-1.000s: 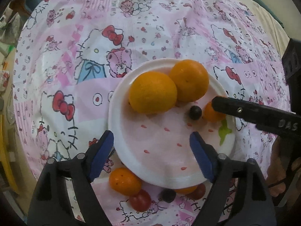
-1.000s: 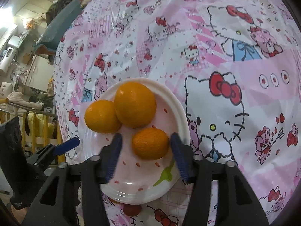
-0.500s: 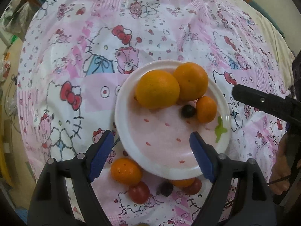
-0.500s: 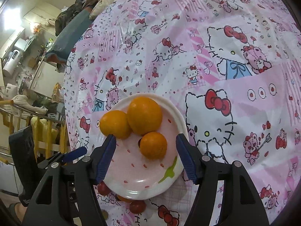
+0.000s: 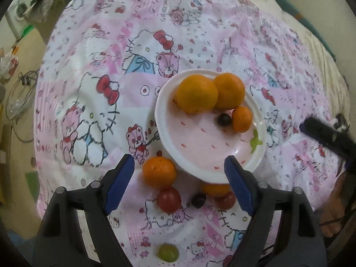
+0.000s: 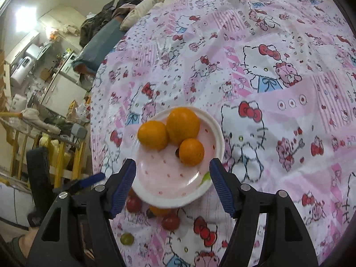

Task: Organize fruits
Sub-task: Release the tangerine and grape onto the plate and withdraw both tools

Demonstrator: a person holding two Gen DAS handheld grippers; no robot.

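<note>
Left gripper wide apart, empty, above loose fruit. Small orange between blue tips, on cloth, touching plate rim. Red tomato just below. Right gripper opening, nothing pinched; plate's near edge between tips. Smallest orange lay on plate, past tips, by two bigger ones. Green ball, maybe grape, blurry.

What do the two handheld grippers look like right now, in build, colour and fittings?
The left gripper and the right gripper look alike: two black angular plastic arms with triangular cut-outs and silver screws, each ending in a blue ribbed pad. No cables or markings show on them. A bare hand shows at the edge of the left wrist view; no sleeve is visible.
</note>
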